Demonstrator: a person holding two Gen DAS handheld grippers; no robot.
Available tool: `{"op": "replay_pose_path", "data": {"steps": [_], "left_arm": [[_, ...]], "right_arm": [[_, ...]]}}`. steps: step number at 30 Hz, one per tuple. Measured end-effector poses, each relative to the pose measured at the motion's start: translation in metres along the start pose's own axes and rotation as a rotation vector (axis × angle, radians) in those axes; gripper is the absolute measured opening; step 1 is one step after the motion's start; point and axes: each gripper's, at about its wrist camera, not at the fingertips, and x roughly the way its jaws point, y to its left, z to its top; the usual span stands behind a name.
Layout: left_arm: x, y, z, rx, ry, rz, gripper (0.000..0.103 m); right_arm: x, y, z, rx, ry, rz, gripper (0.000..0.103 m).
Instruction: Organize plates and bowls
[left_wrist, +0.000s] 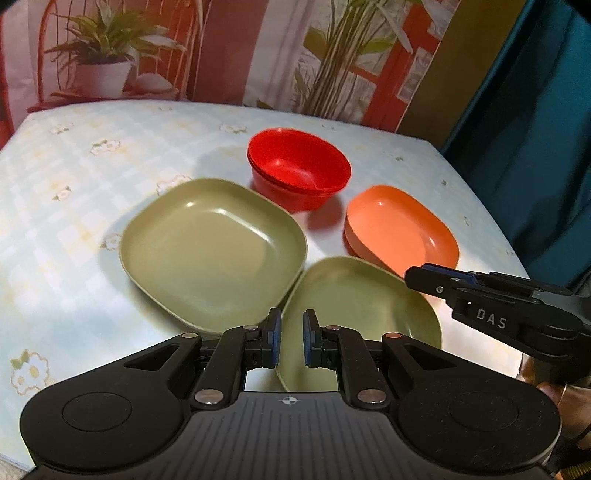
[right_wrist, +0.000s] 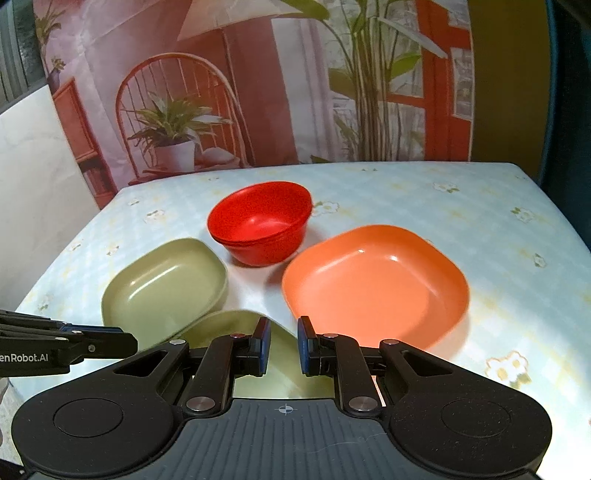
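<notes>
Two olive green square plates lie on the table: a far one (left_wrist: 214, 251) (right_wrist: 166, 284) and a near one (left_wrist: 362, 314) (right_wrist: 236, 328). An orange square plate (left_wrist: 402, 232) (right_wrist: 373, 284) lies to the right. Stacked red bowls (left_wrist: 299, 166) (right_wrist: 258, 221) stand behind them. My left gripper (left_wrist: 291, 339) is open and empty, over the near green plate's left rim. My right gripper (right_wrist: 283, 345) is open and empty, between the near green plate and the orange plate. Each gripper shows in the other's view, the right (left_wrist: 443, 282) and the left (right_wrist: 92, 345).
The table (left_wrist: 92, 184) (right_wrist: 480, 221) has a pale checked cloth with flowers. A printed backdrop (right_wrist: 258, 92) hangs behind it. A teal curtain (left_wrist: 535, 129) hangs at the right, past the table edge.
</notes>
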Motion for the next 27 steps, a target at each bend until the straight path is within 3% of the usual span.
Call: {"op": "replay_pose_path", "data": {"steps": [13,27], "left_arm": [[0.008,0.002,-0.012,-0.026,0.051,-0.01,0.013],[0.008,0.004,-0.016,-0.048,0.053,-0.02,0.013]], "right_arm": [[-0.008,-0.024,-0.03,0.066,0.046,-0.061,0.016],[0.001,-0.024,-0.035,0.084,0.072,-0.037,0.01]]}}
